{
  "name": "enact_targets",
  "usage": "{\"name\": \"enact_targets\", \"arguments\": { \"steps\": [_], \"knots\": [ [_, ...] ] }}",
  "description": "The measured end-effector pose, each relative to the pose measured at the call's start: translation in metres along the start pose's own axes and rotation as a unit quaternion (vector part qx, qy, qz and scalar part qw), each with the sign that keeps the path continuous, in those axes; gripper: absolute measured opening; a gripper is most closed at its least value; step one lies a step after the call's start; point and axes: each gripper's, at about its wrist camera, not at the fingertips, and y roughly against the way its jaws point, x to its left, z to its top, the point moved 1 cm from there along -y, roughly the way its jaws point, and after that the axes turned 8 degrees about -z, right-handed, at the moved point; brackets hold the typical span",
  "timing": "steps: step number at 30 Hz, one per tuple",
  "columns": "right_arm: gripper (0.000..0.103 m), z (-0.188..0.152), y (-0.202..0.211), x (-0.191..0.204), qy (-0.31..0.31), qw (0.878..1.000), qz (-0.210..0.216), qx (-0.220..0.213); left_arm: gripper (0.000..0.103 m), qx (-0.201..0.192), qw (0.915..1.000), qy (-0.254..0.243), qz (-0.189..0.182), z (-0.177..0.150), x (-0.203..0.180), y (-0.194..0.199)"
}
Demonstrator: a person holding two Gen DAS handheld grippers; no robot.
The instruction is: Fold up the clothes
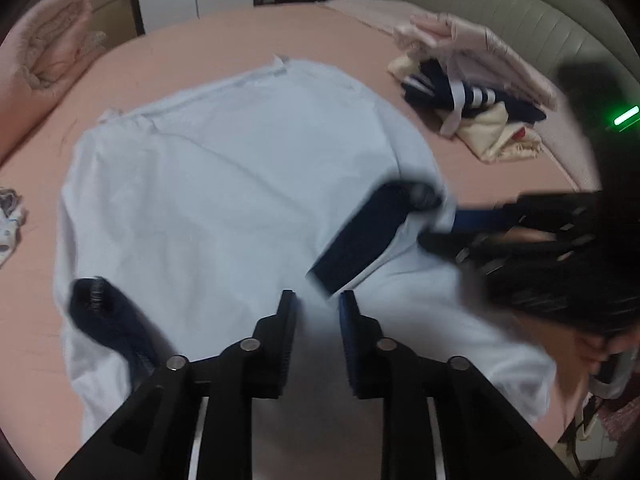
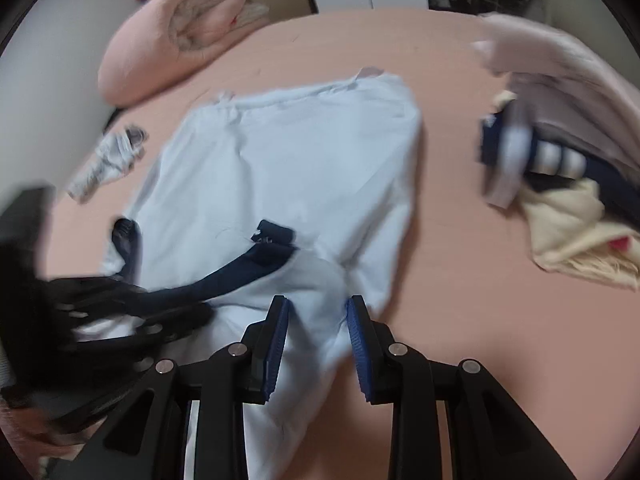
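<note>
A pale blue garment (image 1: 240,184) with navy trim lies spread on the pink bed; it also shows in the right wrist view (image 2: 296,168). A navy strap (image 1: 360,236) lies across its right part, another navy strap (image 1: 108,320) at its left. My left gripper (image 1: 318,300) is open just above the garment's near part. My right gripper (image 2: 318,308) is open with the garment's near fold between its fingers. In the left wrist view the right gripper (image 1: 448,232) reaches in from the right onto the garment's edge. In the right wrist view the left gripper (image 2: 132,312) shows blurred at the left.
A pile of clothes (image 1: 472,92) in pink, navy-striped and cream lies at the right, also in the right wrist view (image 2: 560,168). A rolled pink blanket (image 2: 176,28) lies at the back left. A small patterned cloth (image 2: 108,160) lies left of the garment. A grey headboard (image 1: 520,12) is behind.
</note>
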Motion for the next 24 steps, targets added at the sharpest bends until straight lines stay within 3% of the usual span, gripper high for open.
{"name": "enact_targets", "arguments": {
  "steps": [1, 2, 5, 6, 8, 10, 16, 20, 22, 24],
  "knots": [
    [0.033, 0.0, -0.008, 0.0, 0.001, 1.0, -0.016, 0.017, 0.025, -0.019, 0.9996, 0.01, 0.016, -0.001, 0.004, 0.01],
    [0.033, 0.0, -0.011, -0.001, -0.006, 1.0, -0.02, 0.022, 0.025, -0.032, 0.9994, 0.014, 0.008, -0.001, 0.005, 0.016],
    [0.033, 0.005, 0.011, -0.007, -0.044, 0.999, 0.009, -0.023, 0.025, -0.054, 0.9961, 0.008, -0.07, 0.0, 0.001, 0.023],
    [0.033, 0.006, 0.017, -0.008, -0.05, 0.998, 0.012, -0.039, 0.025, -0.045, 0.9961, 0.001, -0.075, 0.0, -0.001, 0.016],
    [0.034, 0.009, 0.012, -0.008, -0.051, 0.998, 0.004, -0.031, 0.025, -0.006, 0.9982, -0.018, -0.058, -0.001, -0.008, -0.013],
    [0.034, 0.003, -0.006, -0.007, -0.051, 0.999, 0.002, 0.02, 0.028, 0.041, 0.9984, -0.028, -0.028, -0.004, -0.007, -0.036],
    [0.039, -0.056, 0.018, 0.003, 0.001, 0.998, -0.006, 0.057, 0.029, 0.046, 0.9974, -0.054, -0.014, -0.008, -0.01, -0.026],
    [0.039, -0.074, 0.046, 0.015, 0.005, 1.0, 0.014, 0.018, 0.03, 0.012, 0.9976, -0.042, -0.055, -0.007, -0.018, 0.002],
    [0.039, -0.085, 0.036, 0.016, 0.009, 0.999, -0.009, 0.048, 0.03, 0.032, 0.9979, -0.044, -0.034, -0.012, -0.019, 0.003],
    [0.039, -0.097, 0.028, 0.013, 0.001, 0.997, -0.026, 0.072, 0.03, 0.042, 0.9978, -0.05, 0.015, -0.026, -0.014, 0.011]
  ]
}}
